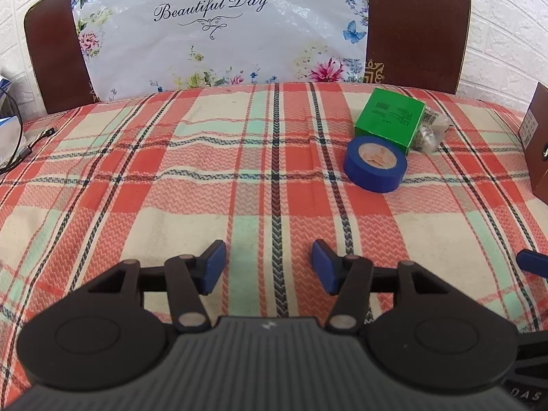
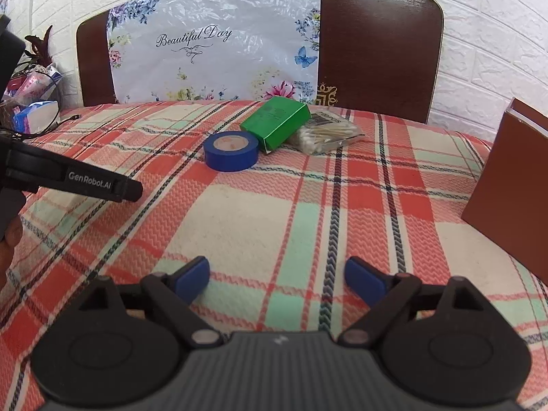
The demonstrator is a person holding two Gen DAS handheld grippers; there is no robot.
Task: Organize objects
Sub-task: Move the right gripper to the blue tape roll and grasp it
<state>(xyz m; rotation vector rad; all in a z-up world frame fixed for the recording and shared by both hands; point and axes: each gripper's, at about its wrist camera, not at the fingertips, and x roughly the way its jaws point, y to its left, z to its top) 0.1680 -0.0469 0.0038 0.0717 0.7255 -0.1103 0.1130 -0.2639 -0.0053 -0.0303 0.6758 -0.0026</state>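
A blue tape roll [image 1: 375, 164] lies flat on the plaid cloth, touching a green box [image 1: 390, 120]. A clear bag of cotton swabs [image 1: 430, 132] lies against the box's far right side. The same tape roll [image 2: 231, 150], green box [image 2: 277, 125] and swab bag [image 2: 325, 135] show in the right wrist view. My left gripper [image 1: 269, 267] is open and empty, low over the cloth, near and left of the tape. My right gripper [image 2: 277, 279] is open and empty, nearer than the objects. The left gripper's body [image 2: 72, 179] shows at the right view's left edge.
A brown cardboard box [image 2: 510, 191] stands at the right, also at the left view's edge [image 1: 537, 137]. A floral "Beautiful Day" plastic sheet [image 1: 219, 30] covers a brown headboard [image 1: 418, 24] behind. A black cable [image 1: 20, 147] and packets [image 2: 34, 109] lie at the left.
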